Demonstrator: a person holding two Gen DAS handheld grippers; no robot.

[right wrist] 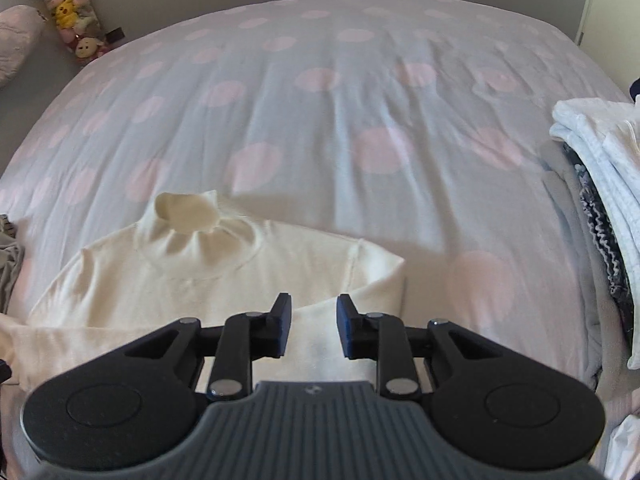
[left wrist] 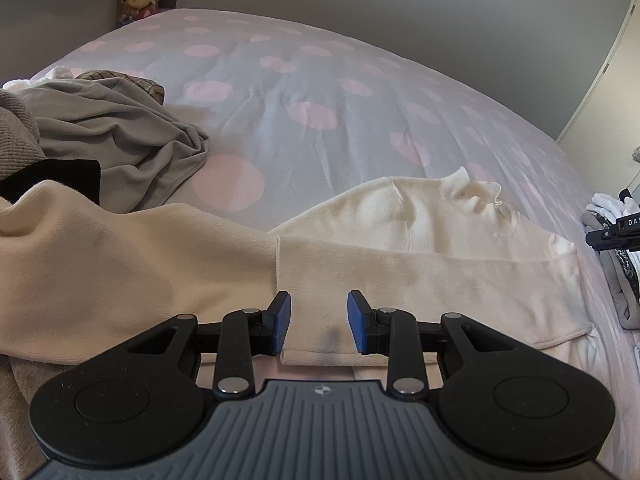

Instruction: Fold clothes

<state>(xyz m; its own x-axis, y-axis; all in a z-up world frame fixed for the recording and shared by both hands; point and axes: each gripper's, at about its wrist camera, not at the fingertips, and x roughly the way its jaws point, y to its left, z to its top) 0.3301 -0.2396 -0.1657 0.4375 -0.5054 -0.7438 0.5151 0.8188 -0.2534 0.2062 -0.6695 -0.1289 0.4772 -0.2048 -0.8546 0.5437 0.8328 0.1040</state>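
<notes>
Left gripper: my jaws part-open, empty, cream sweater sleeve beneath the gap.
Right gripper: my jaws part-open, empty, folded sleeve below.

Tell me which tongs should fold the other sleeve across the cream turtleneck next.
Left, probably. The left tongs hang open over the cream turtleneck beside its unfolded sleeve; the right tongs hang at the opposite shoulder.
</notes>
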